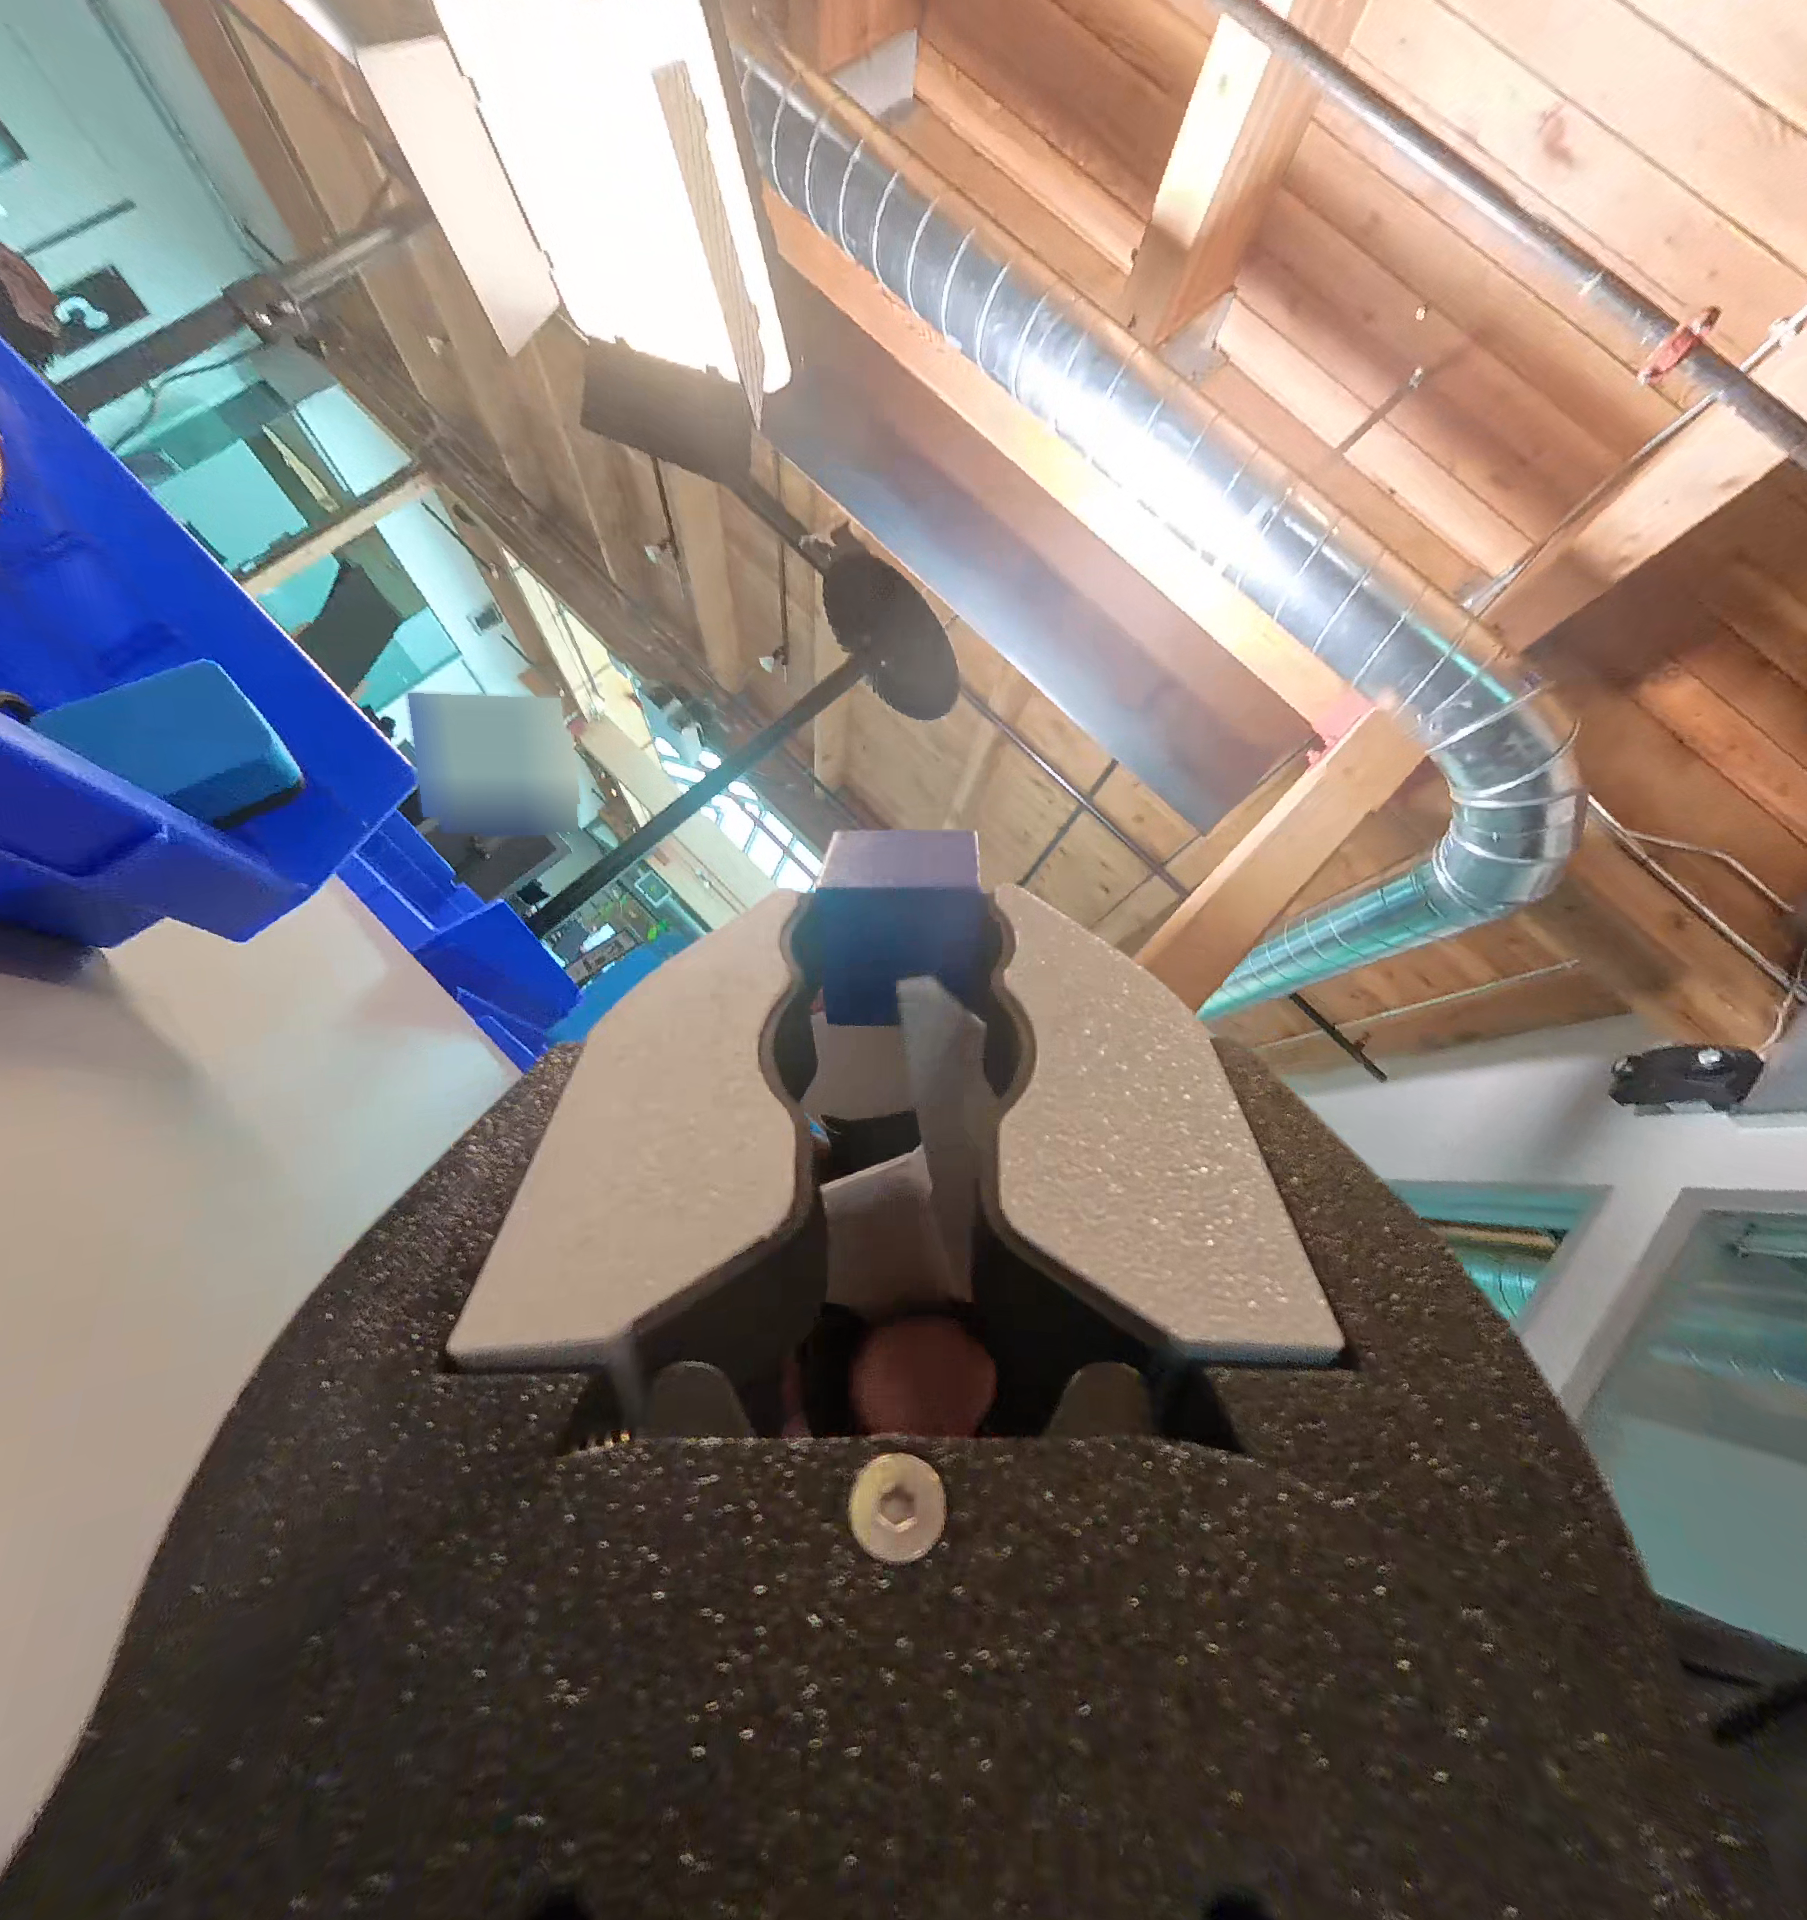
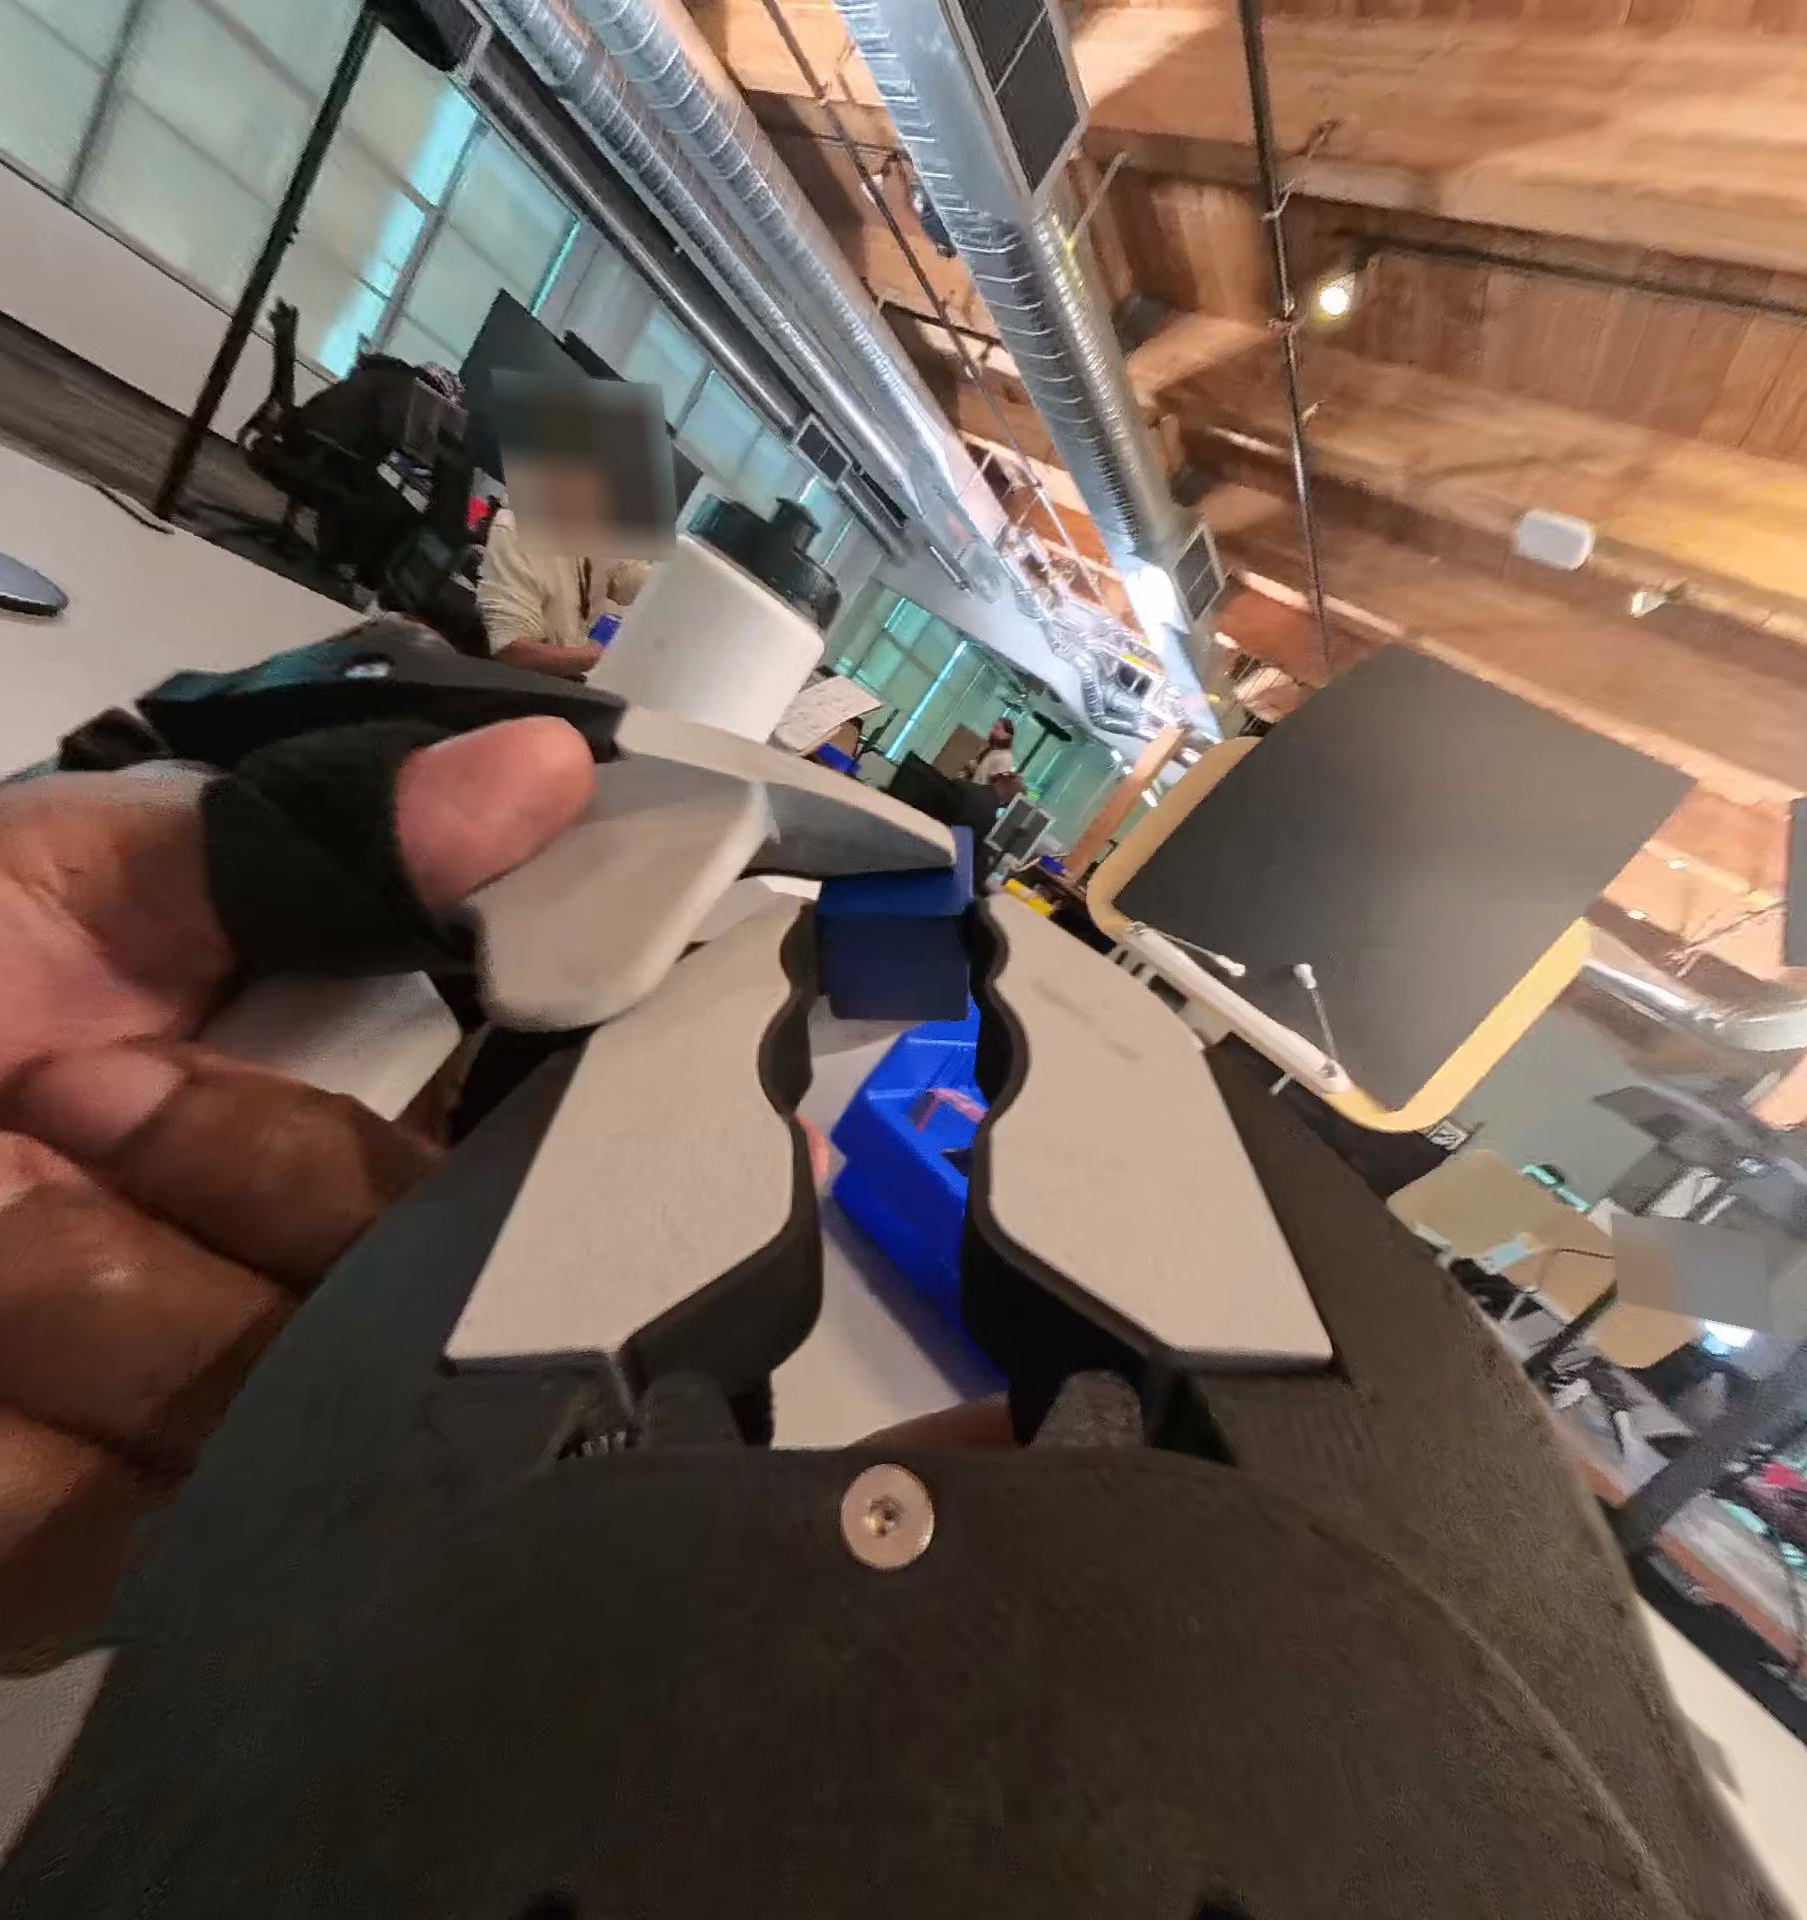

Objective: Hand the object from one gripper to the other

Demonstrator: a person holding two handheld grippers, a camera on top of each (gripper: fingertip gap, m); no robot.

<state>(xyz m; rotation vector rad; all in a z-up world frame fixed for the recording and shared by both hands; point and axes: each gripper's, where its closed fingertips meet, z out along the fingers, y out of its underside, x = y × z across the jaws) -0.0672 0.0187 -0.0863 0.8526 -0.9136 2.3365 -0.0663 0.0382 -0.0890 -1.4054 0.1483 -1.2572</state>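
Observation:
A small blue block (image 1: 899, 940) sits between the fingertips of my left gripper (image 1: 899, 914), whose jaws are closed on its sides. In the right wrist view the same blue block (image 2: 894, 961) sits between the tips of my right gripper (image 2: 894, 925), which are also closed on it. The left gripper (image 2: 857, 842) comes in from the left there, held by a gloved hand (image 2: 151, 987), with its grey fingers (image 2: 608, 914) over the block's top. One finger of the right gripper (image 1: 940, 1122) shows edge-on between my left jaws. Both grippers are raised and tilted up toward the ceiling.
Blue plastic bins (image 1: 151, 623) stand on a white table (image 1: 151, 1143) at the left. One blue bin (image 2: 909, 1143) lies below the right gripper. A white cylinder (image 2: 712, 655) and a black panel with a pale wooden edge (image 2: 1398, 883) are farther off. My left and right fingertips are right by each other.

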